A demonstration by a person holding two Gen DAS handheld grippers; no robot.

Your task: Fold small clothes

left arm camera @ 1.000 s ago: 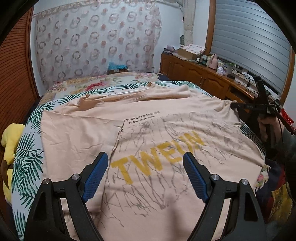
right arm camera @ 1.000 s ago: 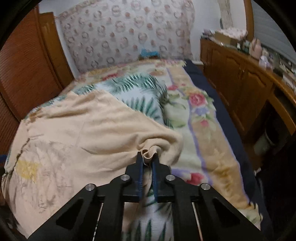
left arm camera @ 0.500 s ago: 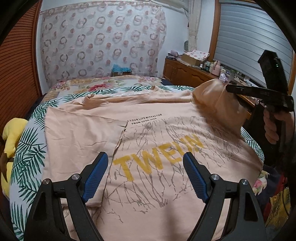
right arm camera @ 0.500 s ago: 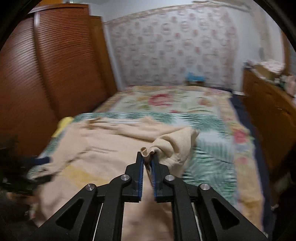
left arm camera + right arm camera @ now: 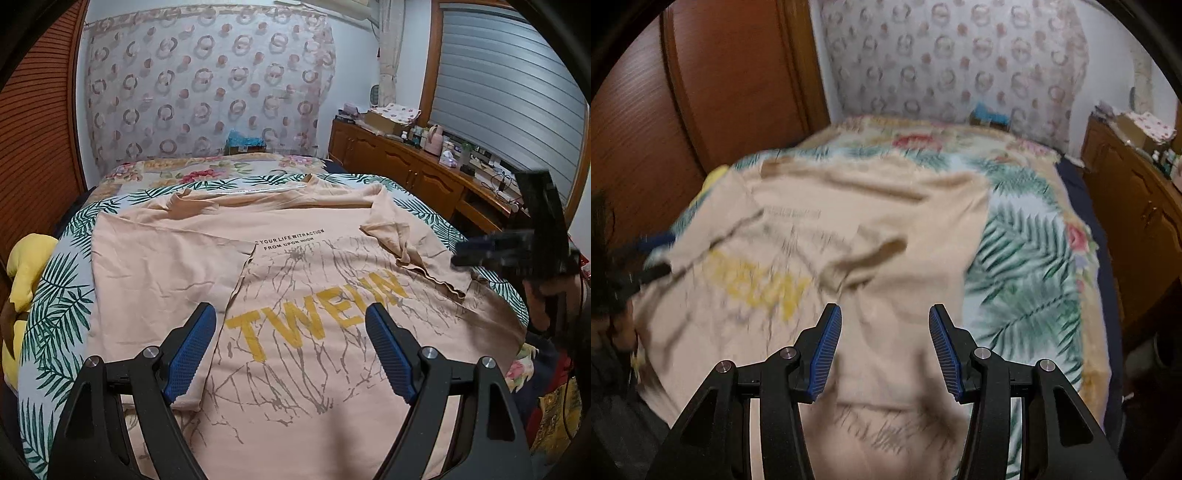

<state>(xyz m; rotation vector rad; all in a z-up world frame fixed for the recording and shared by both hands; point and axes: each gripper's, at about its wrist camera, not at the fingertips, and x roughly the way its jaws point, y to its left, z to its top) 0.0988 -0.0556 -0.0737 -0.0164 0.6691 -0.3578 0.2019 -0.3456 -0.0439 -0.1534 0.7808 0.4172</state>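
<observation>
The left wrist view is taken low and near over the T-shirt (image 5: pixel 295 295), facing toward the curtain (image 5: pixel 207 92) at 12 o'clock. The right wrist view is blurred, taken from the 3 o'clock side. Shirt, bed (image 5: pixel 1027 251) and curtain are shared.

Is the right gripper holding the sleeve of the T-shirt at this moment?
No, the right gripper is open with nothing between its pads, and the sleeve lies folded on the beige T-shirt.

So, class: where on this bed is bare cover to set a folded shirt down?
Bare bedspread lies right of the peach T-shirt, up to the navy edge, and beyond its collar toward the curtain. The left strip is crowded by a yellow plush toy.
</observation>
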